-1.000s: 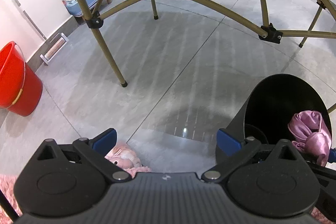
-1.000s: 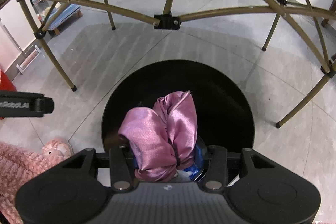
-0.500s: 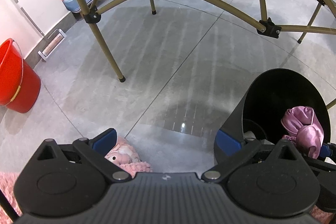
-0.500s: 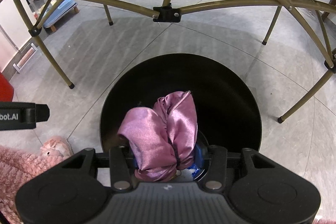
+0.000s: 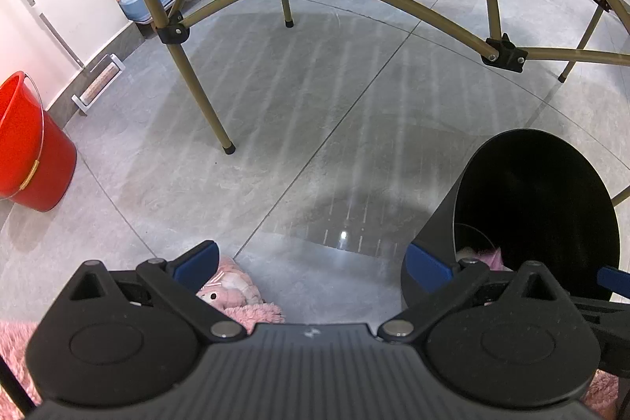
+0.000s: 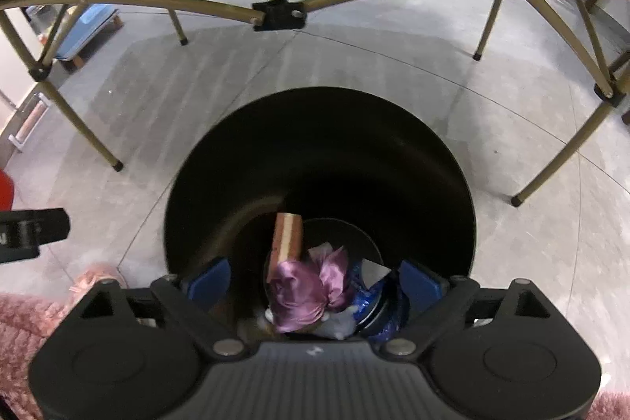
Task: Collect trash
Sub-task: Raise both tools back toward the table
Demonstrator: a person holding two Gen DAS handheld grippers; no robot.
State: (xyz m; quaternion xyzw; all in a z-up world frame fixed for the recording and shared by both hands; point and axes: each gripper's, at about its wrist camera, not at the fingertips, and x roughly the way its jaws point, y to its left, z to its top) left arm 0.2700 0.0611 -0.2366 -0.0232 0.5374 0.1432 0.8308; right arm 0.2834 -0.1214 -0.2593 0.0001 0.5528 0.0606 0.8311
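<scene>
A round black bin [image 6: 319,152] stands on the grey tile floor, seen from above in the right wrist view and at the right [image 5: 539,191] in the left wrist view. My right gripper [image 6: 313,280] hovers over its mouth with jaws opening wide; nothing is pressed between the pads. A crumpled purple satin cloth [image 6: 303,292] lies loose at the bottom of the bin, beside a brown block [image 6: 286,237] and blue wrappers [image 6: 370,298]. My left gripper [image 5: 311,262] is open over bare floor, left of the bin.
Olive folding-table legs [image 5: 197,93] and cross braces [image 6: 279,14] span the floor ahead. A red bucket [image 5: 27,148] stands at the far left by the wall. A pink plush slipper [image 5: 232,286] and pink fuzzy fabric [image 6: 23,313] sit close below the grippers.
The right gripper's jaws have spread apart and the purple cloth has dropped from between them to the bottom of the bin. The left gripper has stayed put.
</scene>
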